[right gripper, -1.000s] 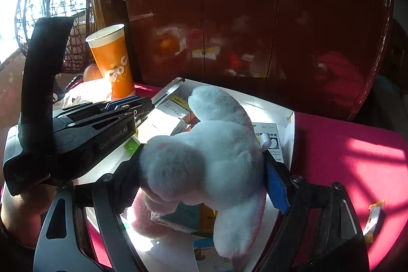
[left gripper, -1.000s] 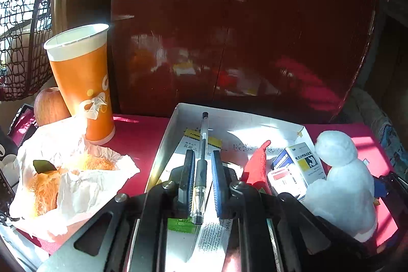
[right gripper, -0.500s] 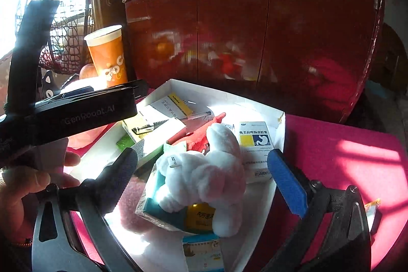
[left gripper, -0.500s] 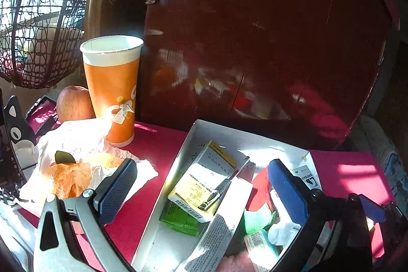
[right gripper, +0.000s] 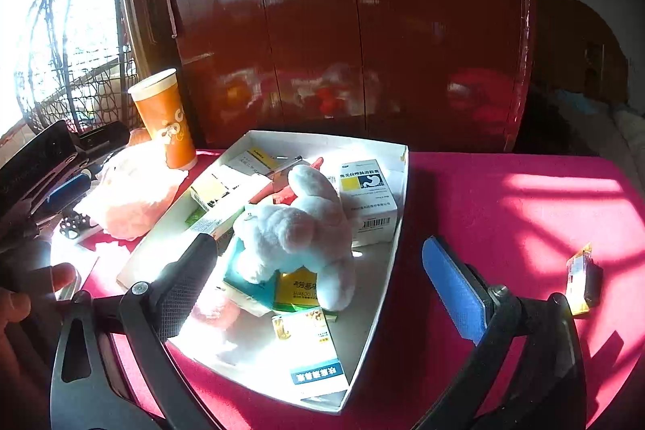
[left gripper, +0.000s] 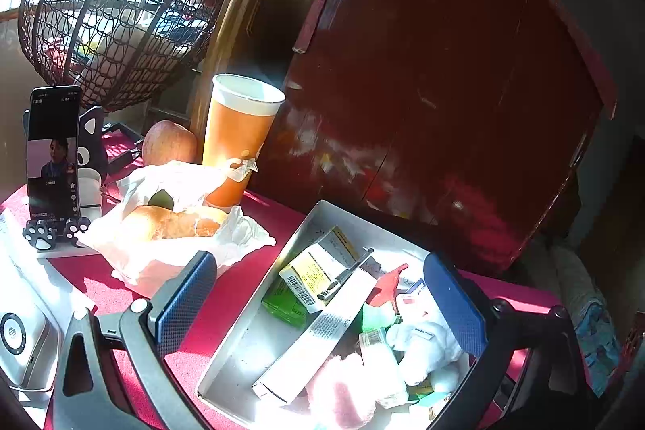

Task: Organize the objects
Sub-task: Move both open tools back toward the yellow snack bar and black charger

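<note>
Gaping at full spread, the left tongs [left gripper: 318, 305] and the right tongs [right gripper: 322, 289] have just opened, and nothing sits between either pair of pads. Below both lies the white cardboard box [right gripper: 399, 196] on the red desk [right gripper: 504, 212], already crowded. A white plush toy [right gripper: 298, 228] lies on top of the pile, slumped over a teal-and-yellow carton; being soft and light, it should squash under the pads, so the thick body looks a safer hold than a limp limb. A pen [left gripper: 346, 275] rests slanted across a yellow-labelled carton [left gripper: 310, 269]; thin, stiff and smooth, it may roll, and is best pinched across its middle. The medicine cartons, such as the white-and-yellow one [right gripper: 369, 200] against the box's far wall, seem light and rigid but crushable, so flat faces suit the pads. Out on the desk, well apart from the box, a small orange packet [right gripper: 580, 281] lies alone, probably the next piece to gather. It looks flat and slight, so gripping its edges seems wisest.
</note>
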Demonstrator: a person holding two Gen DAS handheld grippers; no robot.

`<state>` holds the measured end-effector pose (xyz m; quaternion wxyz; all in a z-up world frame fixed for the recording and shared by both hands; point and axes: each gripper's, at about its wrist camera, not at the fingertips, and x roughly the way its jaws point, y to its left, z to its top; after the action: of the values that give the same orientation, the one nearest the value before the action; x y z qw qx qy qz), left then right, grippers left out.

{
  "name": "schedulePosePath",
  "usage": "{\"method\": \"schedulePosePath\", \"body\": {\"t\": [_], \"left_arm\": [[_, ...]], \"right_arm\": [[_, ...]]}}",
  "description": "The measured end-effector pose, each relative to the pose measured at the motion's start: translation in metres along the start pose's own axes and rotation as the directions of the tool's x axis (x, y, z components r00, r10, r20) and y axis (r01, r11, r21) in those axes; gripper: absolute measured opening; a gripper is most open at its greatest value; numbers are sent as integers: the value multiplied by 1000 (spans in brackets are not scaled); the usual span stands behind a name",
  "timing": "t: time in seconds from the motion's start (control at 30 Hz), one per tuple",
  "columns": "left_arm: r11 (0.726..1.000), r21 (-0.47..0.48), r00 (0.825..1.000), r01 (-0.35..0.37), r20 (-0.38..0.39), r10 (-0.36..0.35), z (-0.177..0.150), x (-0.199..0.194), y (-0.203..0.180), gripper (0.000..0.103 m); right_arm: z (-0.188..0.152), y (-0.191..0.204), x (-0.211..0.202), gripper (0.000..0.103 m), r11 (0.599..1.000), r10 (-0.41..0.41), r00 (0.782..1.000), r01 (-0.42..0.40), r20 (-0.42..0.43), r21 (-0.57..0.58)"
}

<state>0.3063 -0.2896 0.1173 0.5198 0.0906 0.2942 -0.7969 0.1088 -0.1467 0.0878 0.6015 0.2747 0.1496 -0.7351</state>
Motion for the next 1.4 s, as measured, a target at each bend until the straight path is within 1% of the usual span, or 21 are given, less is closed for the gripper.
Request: {"method": "schedulePosePath", "body": {"t": [0.1,0.27,0.4,0.53,1.07,1.23,1.33,1.4], "left_arm": [[999,15,999,34,-23,-33,-6,-1,-9,103],[994,84,996,77,-59,-72,-19,0,-35,103],[985,130,991,114,-86,-103,-25,-2,-55,103],[979,160,989,128,-92,-115,-29,-6,-69,103],[954,240,976,180,-165,-143,-53,-4,-109,103],[941,265,968,208,-194,-160,-63,-5,-123,103],[928,278,956,249,-221,-191,-71,-5,-133,103],[921,287,951,265,-236,-200,-79,-4,-141,103]], "right_arm": [[-2,-6,-3,103,1000,-4,1000,4,-3,20],[-2,-15,-12,103,999,-16,1000,15,15,32],[-3,-26,-15,103,998,-27,1000,27,9,53],[-5,-37,-17,103,996,-31,999,31,8,80],[-11,-84,-26,103,979,-71,997,69,2,191],[-13,-107,-34,103,970,-98,995,93,8,223],[-15,-134,-41,103,957,-113,994,106,11,270],[-16,-155,-49,103,944,-140,990,128,17,303]]}}
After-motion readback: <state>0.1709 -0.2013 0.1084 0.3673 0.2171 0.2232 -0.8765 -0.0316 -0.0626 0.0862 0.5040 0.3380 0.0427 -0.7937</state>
